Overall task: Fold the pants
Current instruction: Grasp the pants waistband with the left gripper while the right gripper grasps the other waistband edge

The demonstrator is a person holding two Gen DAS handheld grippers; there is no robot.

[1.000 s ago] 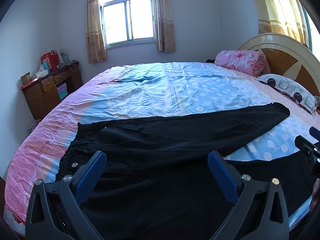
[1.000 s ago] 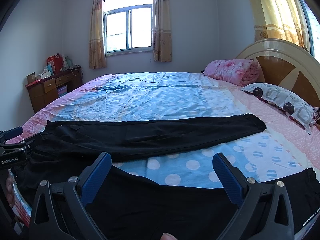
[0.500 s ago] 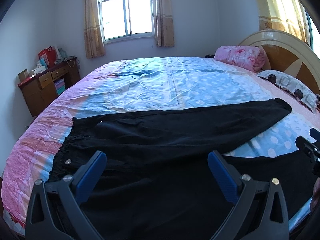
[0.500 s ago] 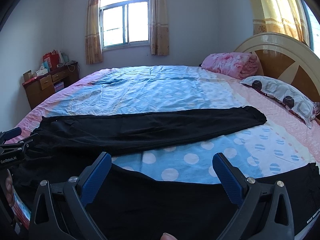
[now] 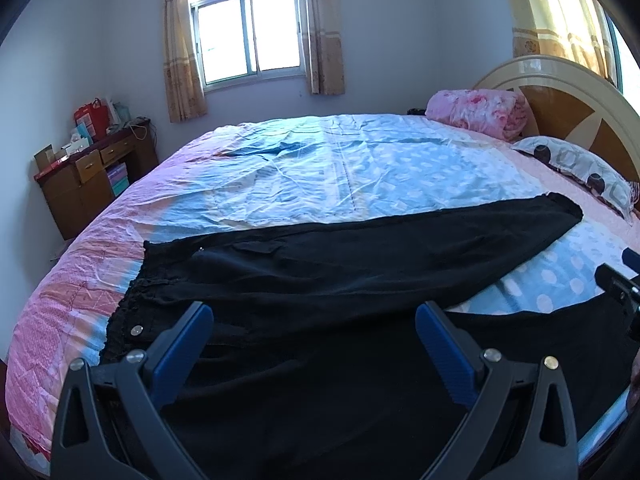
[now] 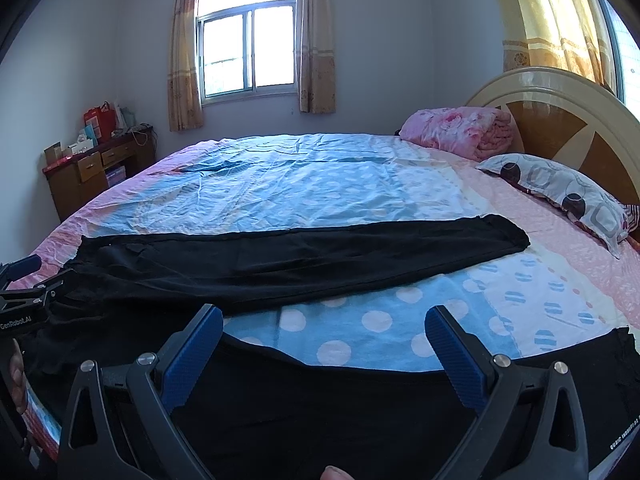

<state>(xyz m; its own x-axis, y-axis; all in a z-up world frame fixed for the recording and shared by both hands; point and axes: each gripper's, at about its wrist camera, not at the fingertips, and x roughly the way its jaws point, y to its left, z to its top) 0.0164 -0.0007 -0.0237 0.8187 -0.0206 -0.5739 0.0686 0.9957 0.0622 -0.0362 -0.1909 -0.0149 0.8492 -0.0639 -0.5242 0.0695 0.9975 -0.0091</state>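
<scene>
Left wrist view: both tools wide apart over black pants [image 5: 360, 272] spread on the bed [image 5: 320, 176]

Nearest, the left tool [image 5: 312, 336] hovers with its blue pads spread, gripping nothing, above the seat near the waistband [image 5: 136, 312]; in the right wrist view the right tool [image 6: 324, 338] is equally wide and empty above the near leg [image 6: 320, 400], which runs along the bed's front edge. Beyond, the far leg [image 6: 320, 256] lies flat toward the pillow [image 6: 560, 192], the legs splayed with dotted sheet between, probably so one can be laid over the other. Farther back stand the headboard [image 6: 568, 120], dresser [image 5: 88, 184] and window [image 5: 248, 36]
</scene>
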